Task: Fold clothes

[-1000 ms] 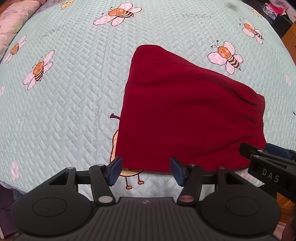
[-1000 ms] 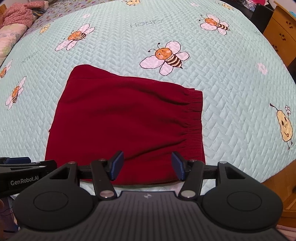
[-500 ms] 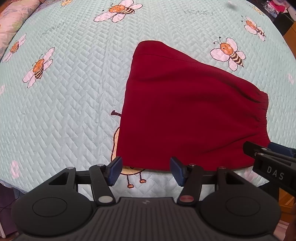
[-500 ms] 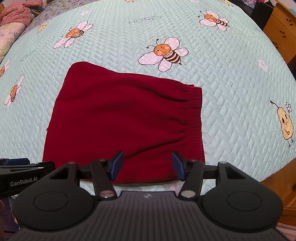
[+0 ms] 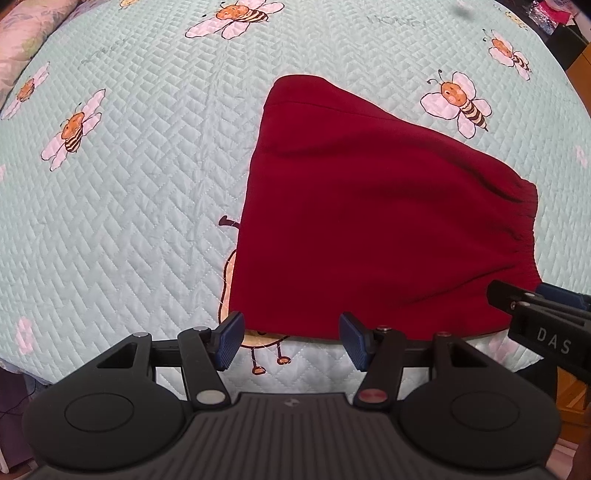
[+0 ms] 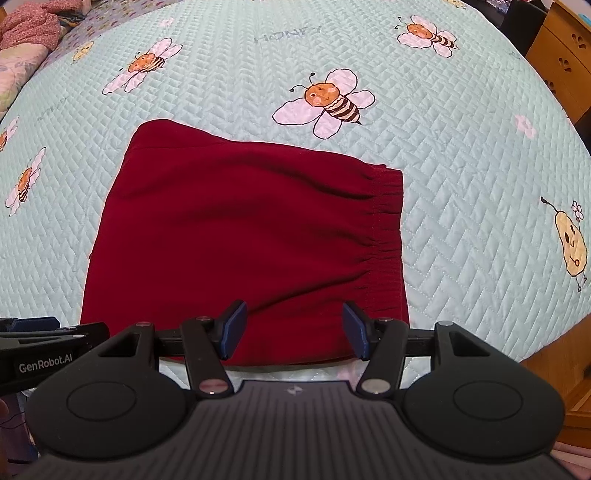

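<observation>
Left wrist view
- Garment: the red garment [image 5: 373, 221] lay flat on the bed quilt [image 5: 147, 184], already doubled over by the look of it, its gathered waistband [image 5: 524, 225] to the right and its near edge just ahead of your fingers.
- Left claw [image 5: 291, 338]: you held it wide open and empty, blue pads [image 5: 231, 339] either side of the near left stretch of the hem; whether a pad touched the cloth could not be told.
- Reason, as judged: spread jaws over the hem suited a pinch on that edge for a further fold.
- Other tool: your right claw [image 5: 513, 299] showed at the right margin, beside the garment's near right corner.

Right wrist view
- Garment: the same red piece filled the middle, with the waistband running down the right side, gathers visible and the cloth smooth otherwise.
- Right claw [image 6: 293, 334]: you held it equally wide open, gripping nothing, its pads [image 6: 354, 332] straddling the near edge close to the waistband corner.
- Left tool: its lettered side bar came in from the left edge, level with the near left corner.
- Reason, as judged: two open claws spaced along one edge would lift it evenly, keeping the fold square.
- Surroundings: bee prints [image 6: 325, 101] on the quilt, a wooden cabinet [image 6: 561, 62] far right, pink bedding [image 6: 26, 29] far left.
- Progress, as judged: folding partly done; this edge not yet gripped.
</observation>
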